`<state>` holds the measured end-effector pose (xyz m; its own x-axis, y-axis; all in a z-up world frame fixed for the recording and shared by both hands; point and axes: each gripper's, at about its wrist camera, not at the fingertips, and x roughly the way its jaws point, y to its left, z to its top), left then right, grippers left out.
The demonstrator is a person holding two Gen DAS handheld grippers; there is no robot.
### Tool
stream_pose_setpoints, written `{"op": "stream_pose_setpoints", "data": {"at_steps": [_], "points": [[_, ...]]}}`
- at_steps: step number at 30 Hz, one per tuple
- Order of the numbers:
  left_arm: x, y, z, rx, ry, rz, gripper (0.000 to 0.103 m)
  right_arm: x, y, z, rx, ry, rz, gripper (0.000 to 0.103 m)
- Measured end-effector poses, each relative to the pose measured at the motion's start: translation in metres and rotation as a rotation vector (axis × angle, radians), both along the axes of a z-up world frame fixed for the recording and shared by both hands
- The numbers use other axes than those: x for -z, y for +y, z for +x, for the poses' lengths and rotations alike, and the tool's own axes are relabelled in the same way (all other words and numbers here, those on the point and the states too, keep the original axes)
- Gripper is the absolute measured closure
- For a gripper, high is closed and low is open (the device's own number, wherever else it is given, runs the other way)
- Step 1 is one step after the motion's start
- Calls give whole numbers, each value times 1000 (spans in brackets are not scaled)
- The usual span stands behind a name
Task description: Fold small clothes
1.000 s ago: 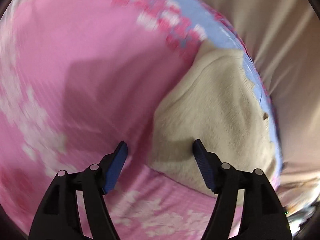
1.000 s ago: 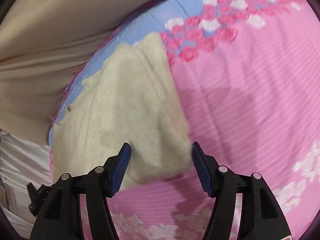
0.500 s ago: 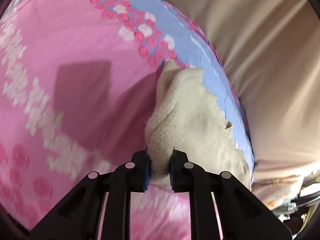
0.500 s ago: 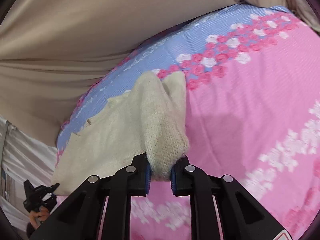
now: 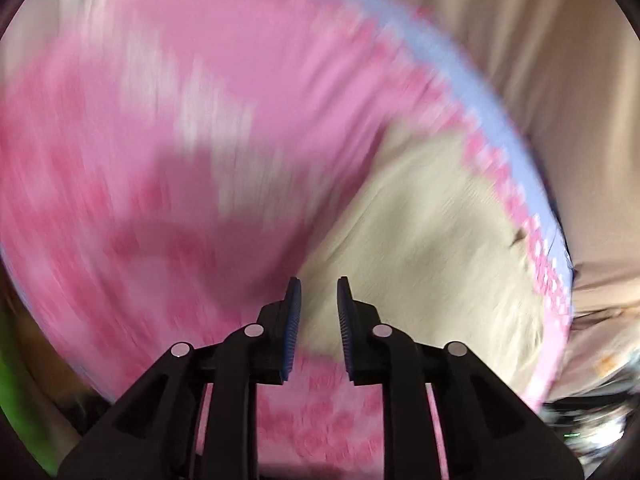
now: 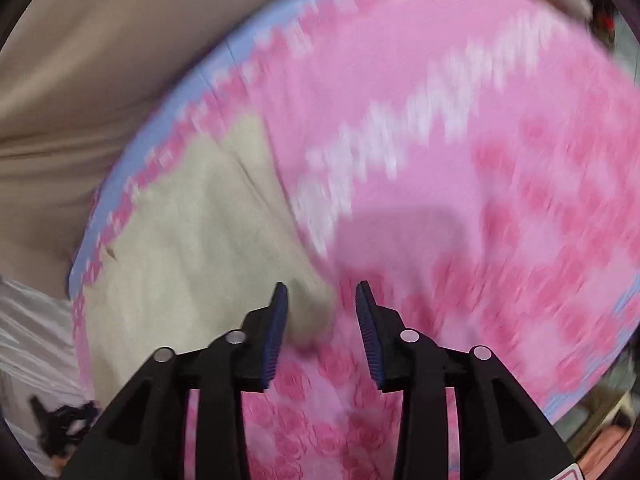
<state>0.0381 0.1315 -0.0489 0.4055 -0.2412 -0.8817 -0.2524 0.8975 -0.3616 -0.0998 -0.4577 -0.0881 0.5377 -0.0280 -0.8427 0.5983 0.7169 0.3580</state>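
Observation:
A cream knitted garment [image 5: 432,240] lies flat on a pink flowered bedspread [image 5: 180,100], close to its blue border. It also shows in the right wrist view [image 6: 192,248]. My left gripper [image 5: 318,296] is open a little and empty, just over the garment's near left edge. My right gripper [image 6: 321,300] is open wider and empty, over the garment's near right corner. Both views are blurred by motion.
A beige curtain [image 5: 560,80] hangs behind the bed's far edge and shows in the right wrist view [image 6: 100,60]. White cloth and a dark object [image 6: 60,428] lie at the lower left, off the bed. The bedspread [image 6: 460,160] spreads wide to the right.
Half a second ago both grippers were shut on a lifted fold of the garment. Now both have opened and let go, and the garment lies flat. Both cameras are moving fast.

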Motion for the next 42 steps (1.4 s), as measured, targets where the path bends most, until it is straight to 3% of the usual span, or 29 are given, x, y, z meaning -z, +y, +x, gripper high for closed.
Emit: {"op": "stream_pose_setpoints", "data": {"at_steps": [2,4,7,9,12,14,16,17,18,19,20,21,23,24,25,26,28,30,31,34,36,38,39,40,42], "points": [[-27,-15,18,75,-100,48,85,-28,15,36,-131,-24,-50,96],[-38,-41,44,186,-135,52,83,-33,36,77,-254,-27,-44,98],[-11,-77,83,276,-91,63,83,-9,68,136,-400,19,-66,98],[20,-94,104,308,-28,57,81,11,73,158,-426,74,-113,98],[73,-90,122,254,85,62,84,60,40,171,-337,220,-129,101],[75,-81,122,223,45,-23,84,58,19,162,-291,171,-25,103],[58,-75,119,226,56,-48,80,34,13,154,-268,132,-49,92],[45,-71,117,224,10,-61,75,23,11,151,-267,92,-69,79],[29,-66,115,216,-60,-42,54,17,8,151,-259,69,-81,55],[22,-66,117,203,-92,7,28,15,4,156,-249,56,-90,45],[18,-67,123,186,-109,79,20,19,1,163,-248,65,-86,42],[21,-71,134,185,-107,111,19,27,-1,171,-246,87,-76,42],[38,-72,150,186,-50,149,21,54,-1,187,-237,149,-42,42],[50,-74,158,185,-20,146,32,64,0,191,-239,160,-21,54],[59,-76,161,195,0,133,57,70,3,191,-246,155,-6,73],[68,-77,164,222,19,113,67,67,5,190,-244,133,1,94],[62,-74,164,217,-10,99,90,43,7,179,-216,36,-46,94],[51,-72,166,212,-58,109,99,31,4,175,-191,-8,-60,95],[52,-71,171,197,-57,124,99,34,0,179,-181,-3,-60,95],[79,-74,189,200,59,159,98,76,-6,198,-231,184,-48,84],[73,-74,181,204,51,180,98,58,-3,189,-206,135,-91,85],[48,-69,161,210,-20,118,95,22,4,166,-194,36,-124,84],[38,-66,149,222,-42,80,87,11,9,154,-194,6,-135,84],[29,-65,135,237,-62,54,69,-1,16,139,-207,-33,-129,83],[27,-70,112,256,-81,58,63,1,28,120,-229,-32,-83,85]]}}
